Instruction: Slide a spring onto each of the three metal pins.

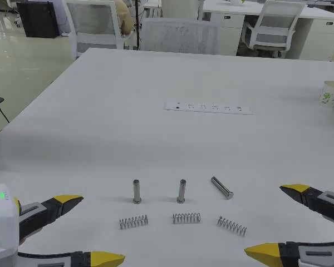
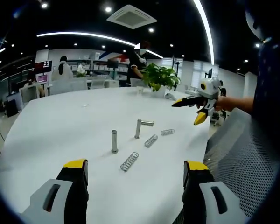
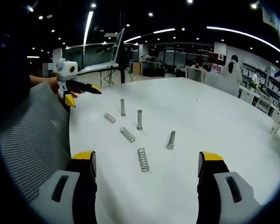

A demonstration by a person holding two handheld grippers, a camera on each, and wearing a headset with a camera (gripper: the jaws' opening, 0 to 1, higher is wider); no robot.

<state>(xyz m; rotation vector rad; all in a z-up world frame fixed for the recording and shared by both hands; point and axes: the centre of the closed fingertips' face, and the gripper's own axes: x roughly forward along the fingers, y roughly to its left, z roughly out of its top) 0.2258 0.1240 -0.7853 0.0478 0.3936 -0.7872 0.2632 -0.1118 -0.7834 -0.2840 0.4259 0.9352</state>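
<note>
Head view taken high over the near edge of the table, tilted forward and down, gripper views aimed low and close across it, left from the near left, right from the near right, pins and springs shared by all three.

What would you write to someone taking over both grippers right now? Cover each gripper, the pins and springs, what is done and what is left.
Left gripper: open, empty, at the near left of the table.
Right gripper: open, empty, at the near right.
Pins: left pin and middle pin stand upright; right pin lies on its side.
Springs: left spring, middle spring and right spring lie in a row in front of the pins, apart from them.
Done: nothing; no spring is on a pin.
Left: all three springs. The lying pin probably needs holding or standing up first.
</note>
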